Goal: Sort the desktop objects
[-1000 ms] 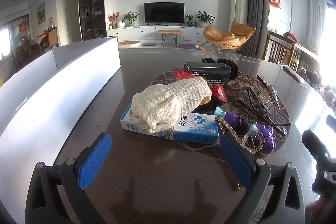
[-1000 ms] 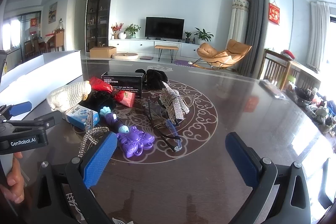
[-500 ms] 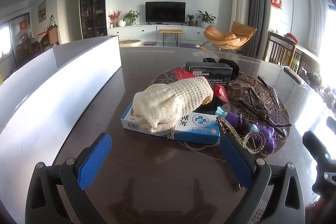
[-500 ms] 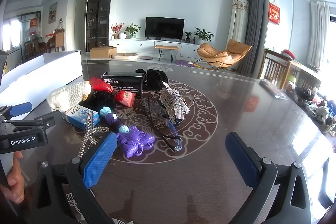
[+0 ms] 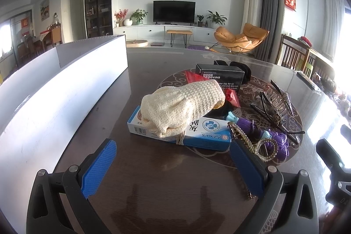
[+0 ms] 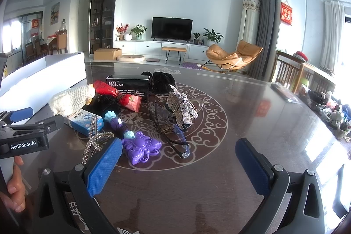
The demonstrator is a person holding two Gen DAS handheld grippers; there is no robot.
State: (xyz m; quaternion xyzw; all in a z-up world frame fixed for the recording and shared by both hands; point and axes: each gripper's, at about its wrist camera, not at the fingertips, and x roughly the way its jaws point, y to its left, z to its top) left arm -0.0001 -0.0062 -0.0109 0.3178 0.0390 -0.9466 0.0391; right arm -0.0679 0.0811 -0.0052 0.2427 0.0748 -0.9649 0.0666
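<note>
A pile of small objects lies on the dark table (image 5: 153, 168). A cream knitted mitt (image 5: 182, 106) rests on a blue-and-white carton (image 5: 208, 135), just beyond my open left gripper (image 5: 173, 166). Behind them stand a black box (image 5: 219, 78) and a red pouch (image 5: 232, 95). In the right wrist view, a purple toy (image 6: 140, 146), a rhinestone headband (image 6: 92, 137), glasses (image 6: 171, 135) and a rhinestone hair clip (image 6: 182, 106) lie ahead of my open right gripper (image 6: 177, 166). Neither gripper holds anything.
A long white open box (image 5: 65, 89) runs along the table's left side, also the white box (image 6: 43, 76) in the right wrist view. A black cloth item (image 6: 162, 80) sits behind the pile. A hand (image 6: 15, 188) holds the left gripper's body (image 6: 26, 137).
The left gripper has crept slightly toward the pile. The right gripper has not moved, and nothing on the table has shifted.
</note>
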